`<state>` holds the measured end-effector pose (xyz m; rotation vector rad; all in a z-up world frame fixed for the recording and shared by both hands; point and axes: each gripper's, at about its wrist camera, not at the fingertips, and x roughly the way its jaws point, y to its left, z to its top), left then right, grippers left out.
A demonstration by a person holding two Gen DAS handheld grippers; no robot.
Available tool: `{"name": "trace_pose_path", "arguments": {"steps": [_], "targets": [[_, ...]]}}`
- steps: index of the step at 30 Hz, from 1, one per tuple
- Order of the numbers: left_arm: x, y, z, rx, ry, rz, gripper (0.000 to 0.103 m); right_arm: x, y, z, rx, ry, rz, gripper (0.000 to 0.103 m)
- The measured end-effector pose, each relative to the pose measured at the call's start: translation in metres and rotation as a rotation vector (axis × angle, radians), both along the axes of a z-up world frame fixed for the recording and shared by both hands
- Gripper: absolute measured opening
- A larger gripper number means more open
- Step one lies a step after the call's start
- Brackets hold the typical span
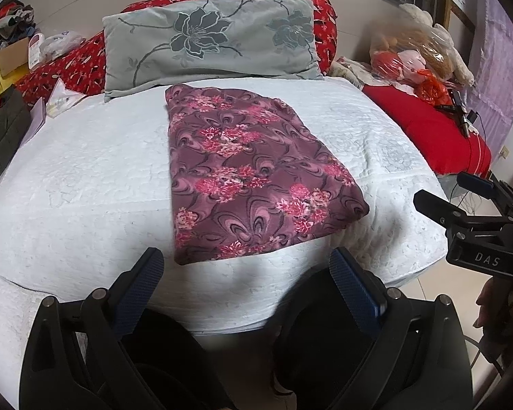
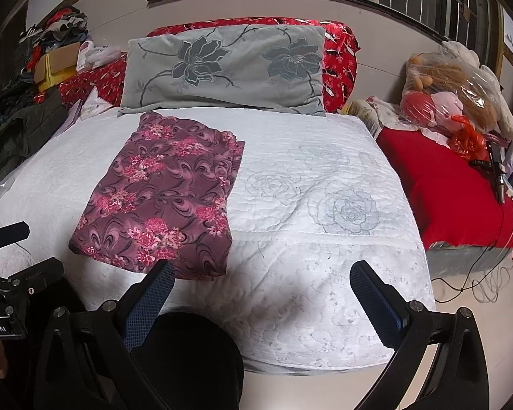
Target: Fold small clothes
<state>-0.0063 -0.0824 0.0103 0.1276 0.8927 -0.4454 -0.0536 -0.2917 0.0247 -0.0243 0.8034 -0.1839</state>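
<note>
Purple floral garment (image 1: pixel 253 177) folded on white bedspread (image 1: pixel 85 177), beyond both grippers' spread fingers (image 1: pixel 145 275)

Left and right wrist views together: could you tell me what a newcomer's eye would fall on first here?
First comes the maroon floral garment, folded flat in the middle of the white quilt. Behind it a grey flower-print pillow leans on red bedding at the head of the bed. Both grippers, left and right, are open and empty near the quilt's front edge.
</note>
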Motion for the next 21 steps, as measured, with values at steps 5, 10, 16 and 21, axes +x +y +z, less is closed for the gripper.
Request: {"name": "trace_pose_path", "arguments": {"steps": [5, 10, 16, 21], "targets": [[-0.0019, 0.0007, 0.0018, -0.018, -0.014, -0.008, 0.098, -0.0003, 0.0005, -0.0001, 0.000, -0.001, -0.001, 0.103], [0.0005, 0.0010, 0.0030, -0.042, -0.002, -0.015, 0.098, -0.0005, 0.0011, -0.0001, -0.001, 0.000, -0.002, 0.103], [0.0003, -0.0032, 0.0016, -0.032, 0.002, -0.025, 0.098, 0.0025, -0.0001, 0.0013, 0.003, -0.005, -0.003, 0.103], [-0.0002, -0.0062, 0.0004, -0.022, 0.000, -0.030, 0.099, 0.0067, 0.0001, 0.0017, 0.002, -0.004, 0.001, 0.103]]}}
